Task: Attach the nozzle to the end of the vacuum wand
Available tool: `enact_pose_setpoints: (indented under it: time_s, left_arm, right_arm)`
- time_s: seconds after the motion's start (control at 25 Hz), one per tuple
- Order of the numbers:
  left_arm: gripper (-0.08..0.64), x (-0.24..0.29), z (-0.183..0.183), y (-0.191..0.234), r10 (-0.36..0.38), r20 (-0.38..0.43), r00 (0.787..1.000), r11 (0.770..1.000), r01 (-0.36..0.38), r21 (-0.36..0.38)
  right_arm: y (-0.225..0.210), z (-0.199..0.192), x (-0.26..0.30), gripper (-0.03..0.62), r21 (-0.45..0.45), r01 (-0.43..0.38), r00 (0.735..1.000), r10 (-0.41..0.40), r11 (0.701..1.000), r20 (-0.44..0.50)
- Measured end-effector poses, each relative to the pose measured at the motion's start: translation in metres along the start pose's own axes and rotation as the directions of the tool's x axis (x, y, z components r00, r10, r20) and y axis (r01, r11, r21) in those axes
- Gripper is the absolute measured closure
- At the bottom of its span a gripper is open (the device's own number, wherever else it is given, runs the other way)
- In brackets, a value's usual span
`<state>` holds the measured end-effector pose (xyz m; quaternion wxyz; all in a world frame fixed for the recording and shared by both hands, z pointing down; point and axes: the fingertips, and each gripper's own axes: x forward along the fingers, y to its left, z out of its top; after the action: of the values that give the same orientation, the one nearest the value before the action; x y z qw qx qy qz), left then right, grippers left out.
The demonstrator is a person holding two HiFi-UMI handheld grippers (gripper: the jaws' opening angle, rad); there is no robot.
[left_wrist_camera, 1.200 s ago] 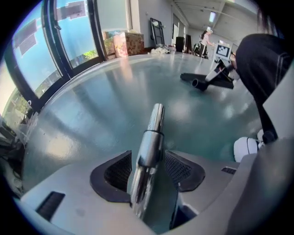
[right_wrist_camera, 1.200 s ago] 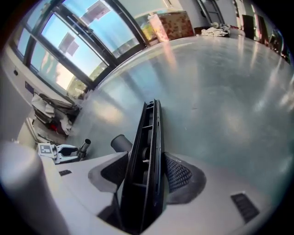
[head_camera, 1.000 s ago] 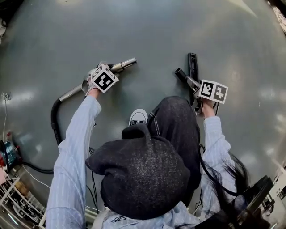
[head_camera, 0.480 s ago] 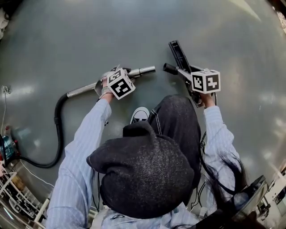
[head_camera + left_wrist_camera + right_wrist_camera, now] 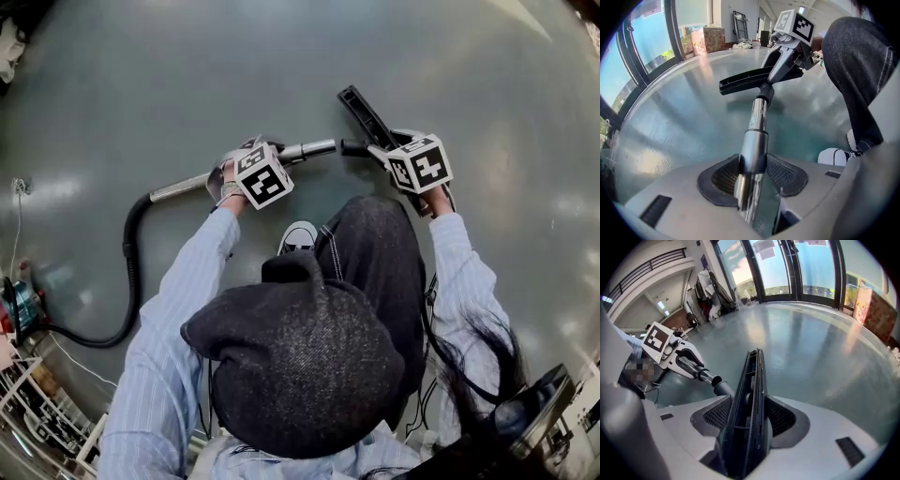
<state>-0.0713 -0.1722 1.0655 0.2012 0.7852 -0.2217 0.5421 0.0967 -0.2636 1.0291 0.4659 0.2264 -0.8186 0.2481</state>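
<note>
Ahead of the right gripper (image 5: 751, 411) a glossy grey-green floor (image 5: 811, 343) runs out to tall dark-framed windows (image 5: 801, 268), and the daylight from them lies in pale streaks across it. Off to the gripper's right, against the glass, stand brownish patterned boxes (image 5: 876, 308). To its left, coats and bags (image 5: 712, 294) hang in a heap near the window frame, below an upper gallery with a dark railing (image 5: 651, 266). Well behind it and to the left, a white wire rack (image 5: 37, 422) sits at the floor's edge.
</note>
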Motion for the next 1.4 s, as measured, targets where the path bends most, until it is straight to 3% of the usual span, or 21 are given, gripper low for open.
enact_pose_setpoints:
  time_s: [0.52,0.68,1.04,1.4]
  left_arm:
    - [0.379,-0.002,-0.003,0.001,0.028,-0.014,1.0,0.999,-0.028,0.03]
    - [0.38,-0.001,-0.008,-0.003,0.029,-0.021,0.999,0.999,-0.028,0.043]
    - [0.383,0.004,-0.006,-0.002,0.012,0.02,1.0,1.0,-0.012,-0.006]
    - [0.383,0.006,0.001,0.011,0.046,0.056,0.997,0.993,-0.04,-0.115]
  right_arm:
    - [0.019,0.026,0.007,0.341,-0.181,0.001,1.0,0.003,0.983,0.018]
    - [0.029,0.027,0.006,0.342,-0.201,-0.001,1.0,0.004,0.98,0.014]
    - [0.039,0.038,0.018,0.342,-0.246,-0.023,0.999,0.016,0.969,-0.031]
    - [0.036,0.055,0.023,0.364,-0.09,-0.042,0.999,0.039,0.995,-0.024]
